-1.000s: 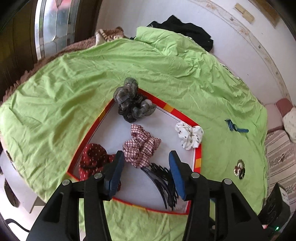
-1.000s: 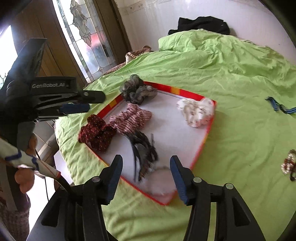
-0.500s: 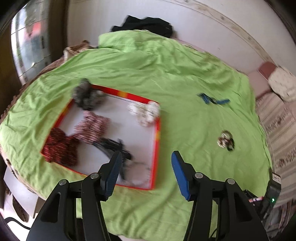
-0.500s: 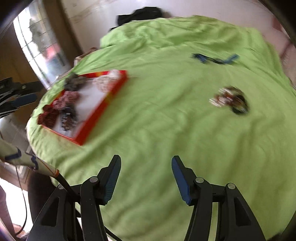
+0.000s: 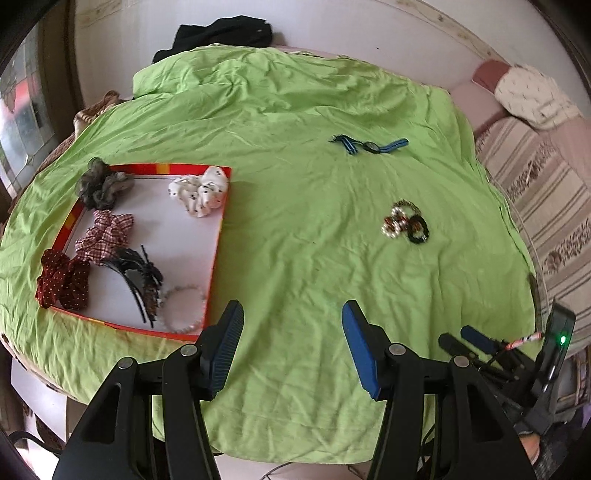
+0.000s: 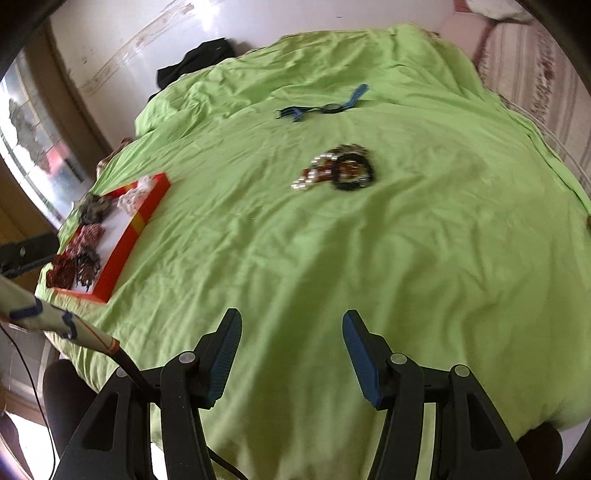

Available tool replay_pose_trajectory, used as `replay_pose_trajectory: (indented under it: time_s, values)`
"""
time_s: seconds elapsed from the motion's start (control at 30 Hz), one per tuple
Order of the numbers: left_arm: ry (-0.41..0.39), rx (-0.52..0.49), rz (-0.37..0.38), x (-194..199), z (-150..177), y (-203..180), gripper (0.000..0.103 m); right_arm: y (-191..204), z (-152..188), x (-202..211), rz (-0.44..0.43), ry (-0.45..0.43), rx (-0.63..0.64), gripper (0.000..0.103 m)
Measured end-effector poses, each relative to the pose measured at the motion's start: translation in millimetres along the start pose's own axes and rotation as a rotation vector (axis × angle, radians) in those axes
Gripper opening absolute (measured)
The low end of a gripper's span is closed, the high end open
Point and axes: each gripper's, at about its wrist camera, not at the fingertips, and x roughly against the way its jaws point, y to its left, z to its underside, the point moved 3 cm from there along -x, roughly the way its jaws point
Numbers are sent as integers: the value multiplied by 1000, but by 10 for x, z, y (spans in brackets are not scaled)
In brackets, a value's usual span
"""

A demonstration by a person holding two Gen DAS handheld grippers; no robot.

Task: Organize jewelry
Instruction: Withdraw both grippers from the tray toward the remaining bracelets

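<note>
A red-rimmed tray (image 5: 218,236) with a white floor lies on the green sheet at left; it also shows in the right wrist view (image 6: 142,218). In it lie several scrunchies, a black hair comb (image 5: 138,275) and a pearl bracelet (image 5: 184,308). A pile of bead bracelets (image 5: 406,223) lies loose on the sheet; it also shows in the right wrist view (image 6: 338,171). A blue strap (image 5: 369,146) lies farther back, also in the right wrist view (image 6: 325,105). My left gripper (image 5: 291,345) is open and empty above the sheet, right of the tray. My right gripper (image 6: 291,347) is open and empty, well short of the bracelets.
The green sheet (image 5: 314,92) covers a round surface with wrinkles. A black garment (image 5: 218,35) lies at the far edge. A striped sofa with a cushion (image 5: 532,96) stands at right. A stained-glass window (image 6: 33,147) is at left. The right gripper's tip (image 5: 476,338) shows at lower right.
Both grippers have swung right, away from the tray and toward the loose bracelets. The pearl bracelet now lies in the tray's near corner. Both stay open.
</note>
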Motion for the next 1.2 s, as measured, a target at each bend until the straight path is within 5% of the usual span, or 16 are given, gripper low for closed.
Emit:
replay_pose_trajectory:
  time_s: [0.53, 1.2]
  values:
    - [-42, -135, -136, -111, 121, -359, 54, -315, 30, 5, 64, -13, -47, 61]
    - [25, -145, -163, -490, 128, -411, 54, -613, -101, -103, 100, -12, -82, 61]
